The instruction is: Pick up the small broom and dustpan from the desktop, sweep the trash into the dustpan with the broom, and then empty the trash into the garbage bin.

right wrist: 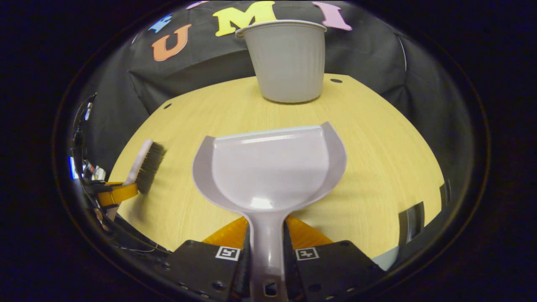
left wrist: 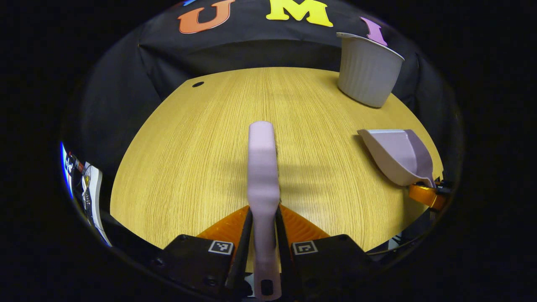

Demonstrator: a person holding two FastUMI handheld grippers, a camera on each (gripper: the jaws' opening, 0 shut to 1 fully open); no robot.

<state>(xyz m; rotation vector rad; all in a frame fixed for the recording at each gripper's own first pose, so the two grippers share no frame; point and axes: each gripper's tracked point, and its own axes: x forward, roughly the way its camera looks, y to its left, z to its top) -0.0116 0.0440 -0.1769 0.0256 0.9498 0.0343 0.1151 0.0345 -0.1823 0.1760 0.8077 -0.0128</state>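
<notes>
Broom (left wrist: pixel 263 167) handle is clamped between both fingers of the left hand-held gripper (left wrist: pixel 263 235), extending straight ahead of it above the wooden surface (left wrist: pixel 188 147). Dustpan (right wrist: pixel 270 167) handle is clamped between both fingers of the right hand-held gripper (right wrist: pixel 267 247), pan mouth facing forward. Garbage bin (right wrist: pixel 289 63) stands upright on the surface directly ahead of the dustpan, apart from it.

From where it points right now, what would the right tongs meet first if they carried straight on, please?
Probably the grey garbage bin: it stands dead ahead of the right tongs, beyond the held dustpan, with only bare desktop between. Height is unclear.
</notes>
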